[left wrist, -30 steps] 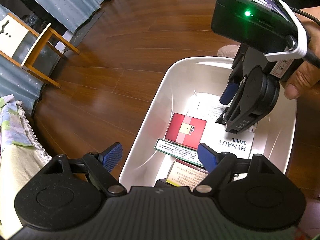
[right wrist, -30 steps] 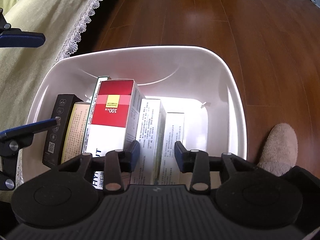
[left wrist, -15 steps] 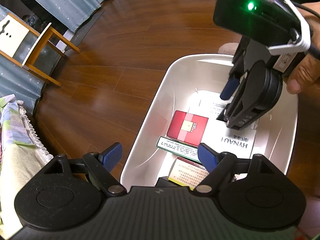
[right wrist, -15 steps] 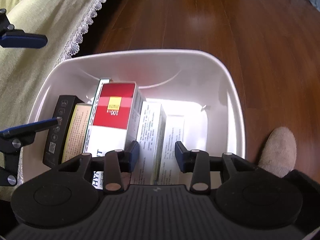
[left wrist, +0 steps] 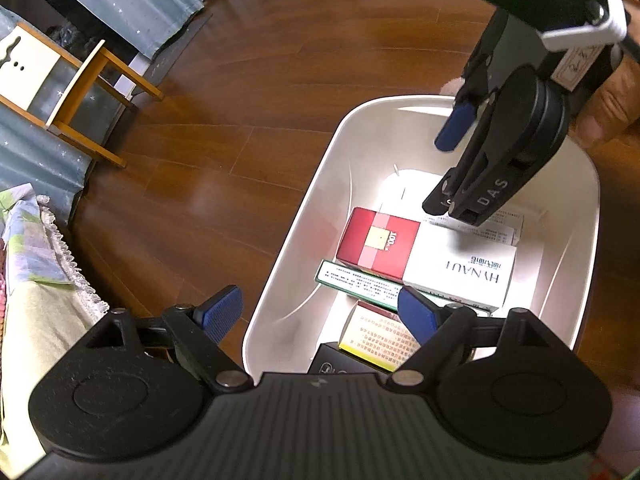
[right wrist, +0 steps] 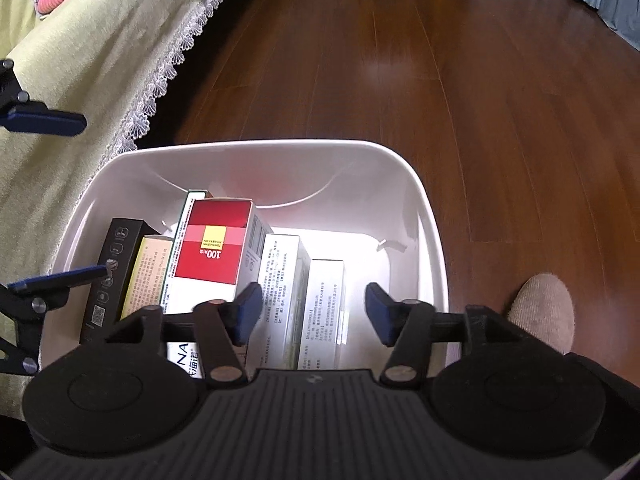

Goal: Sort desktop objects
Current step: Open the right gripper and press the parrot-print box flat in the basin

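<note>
Since the boxes stand on edge, packed side by side toward the 9 o'clock wall of the white bin (right wrist: 434,248), they look filed to save room: red-and-white box (right wrist: 214,256) tallest, black box (right wrist: 110,276) and yellow box (right wrist: 146,272) at its 9 o'clock, two white boxes (right wrist: 286,280) at its 3 o'clock. Right gripper (right wrist: 314,312) hangs w/ jaws wide, empty, over the white pair. Left gripper (left wrist: 320,314) is also wide, empty, straddling the bin's rim at 6 o'clock; bin sits on wood floor (right wrist: 480,100) beside a cloth-draped couch (right wrist: 100,80).

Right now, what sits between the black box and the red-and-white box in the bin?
Right wrist view: a yellow box and a thin green-edged box, standing side by side between the black box and the red-and-white box.
</note>
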`<control>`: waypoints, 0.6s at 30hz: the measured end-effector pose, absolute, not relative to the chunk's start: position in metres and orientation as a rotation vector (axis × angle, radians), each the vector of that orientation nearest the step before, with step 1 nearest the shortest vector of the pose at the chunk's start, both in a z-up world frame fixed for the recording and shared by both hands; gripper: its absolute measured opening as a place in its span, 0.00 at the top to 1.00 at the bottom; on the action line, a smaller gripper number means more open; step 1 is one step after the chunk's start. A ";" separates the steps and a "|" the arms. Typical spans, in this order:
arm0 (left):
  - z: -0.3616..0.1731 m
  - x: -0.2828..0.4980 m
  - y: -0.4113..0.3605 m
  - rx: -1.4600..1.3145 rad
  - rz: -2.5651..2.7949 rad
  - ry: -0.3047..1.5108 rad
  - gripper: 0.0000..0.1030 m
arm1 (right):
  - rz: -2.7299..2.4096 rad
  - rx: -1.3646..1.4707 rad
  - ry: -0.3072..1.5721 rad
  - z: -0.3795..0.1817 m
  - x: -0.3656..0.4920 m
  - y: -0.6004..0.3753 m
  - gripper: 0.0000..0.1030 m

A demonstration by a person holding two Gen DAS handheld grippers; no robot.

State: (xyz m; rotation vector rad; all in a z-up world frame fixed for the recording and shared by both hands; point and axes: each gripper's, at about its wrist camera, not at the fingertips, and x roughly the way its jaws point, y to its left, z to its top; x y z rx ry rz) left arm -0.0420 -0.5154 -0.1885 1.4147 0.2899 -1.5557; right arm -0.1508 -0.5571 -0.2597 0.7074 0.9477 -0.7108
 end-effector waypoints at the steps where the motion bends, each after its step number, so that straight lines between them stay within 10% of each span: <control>1: -0.189 -0.042 -0.515 1.417 -1.553 0.289 0.15 | -0.710 0.705 0.943 -0.259 -0.151 -0.557 0.43; 18: -0.190 -0.029 -0.496 1.443 -1.489 0.290 0.01 | -0.691 0.509 0.857 -0.234 -0.142 -0.534 0.15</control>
